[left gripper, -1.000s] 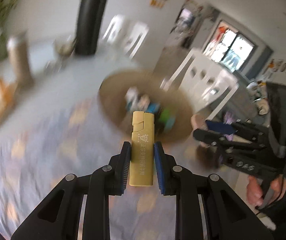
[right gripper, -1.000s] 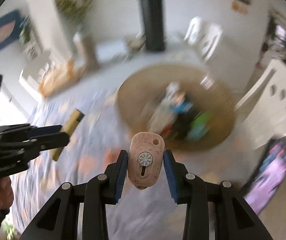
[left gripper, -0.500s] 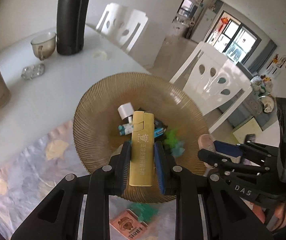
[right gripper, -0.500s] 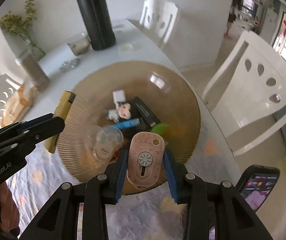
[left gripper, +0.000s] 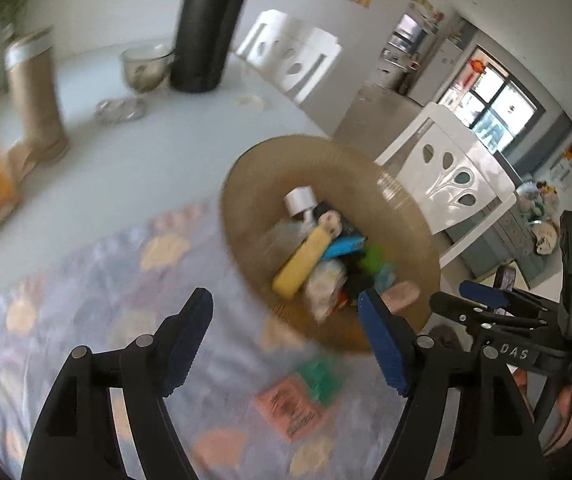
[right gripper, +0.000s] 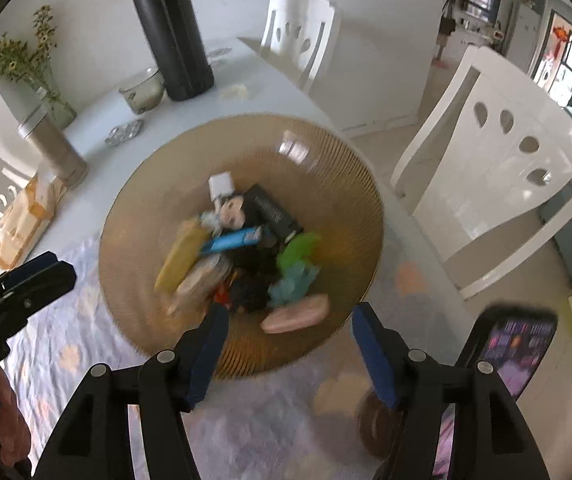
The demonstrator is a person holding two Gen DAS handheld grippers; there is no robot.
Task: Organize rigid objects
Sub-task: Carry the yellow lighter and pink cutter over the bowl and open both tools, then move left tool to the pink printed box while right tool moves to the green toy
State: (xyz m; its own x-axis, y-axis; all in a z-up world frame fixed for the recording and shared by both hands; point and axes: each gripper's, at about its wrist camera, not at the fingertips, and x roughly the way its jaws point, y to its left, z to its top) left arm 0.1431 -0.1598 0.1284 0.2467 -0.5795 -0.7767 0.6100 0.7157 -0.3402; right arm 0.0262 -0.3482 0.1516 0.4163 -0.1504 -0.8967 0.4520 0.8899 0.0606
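A ribbed amber bowl (right gripper: 326, 152) (left gripper: 410, 216) on the table holds several small items. Among them lie a gold bar-shaped object (left gripper: 302, 260) (right gripper: 179, 256) and a pink oval object (right gripper: 296, 314) (left gripper: 402, 294) near the bowl's near rim. My left gripper (left gripper: 286, 332) hovers over the patterned cloth beside the bowl, its jaws opening with nothing between them. My right gripper (right gripper: 288, 342) hangs over the bowl's near rim, jaws opening, the pink object lying loose below and beyond them. The right gripper also shows at the left wrist view's right edge.
A tall black flask (right gripper: 167, 28), a glass cup (right gripper: 141, 90), a tan canister (right gripper: 51, 142) and a paper bag (right gripper: 21, 220) stand at the table's far side. An orange packet (left gripper: 292, 406) lies on the cloth (left gripper: 85, 280). A phone (right gripper: 514, 344) and white chairs (right gripper: 498, 168) are on the right.
Both grippers have opened and let go: the gold object and the pink object now lie in the bowl. The left gripper has shifted left, off the bowl and over the cloth.
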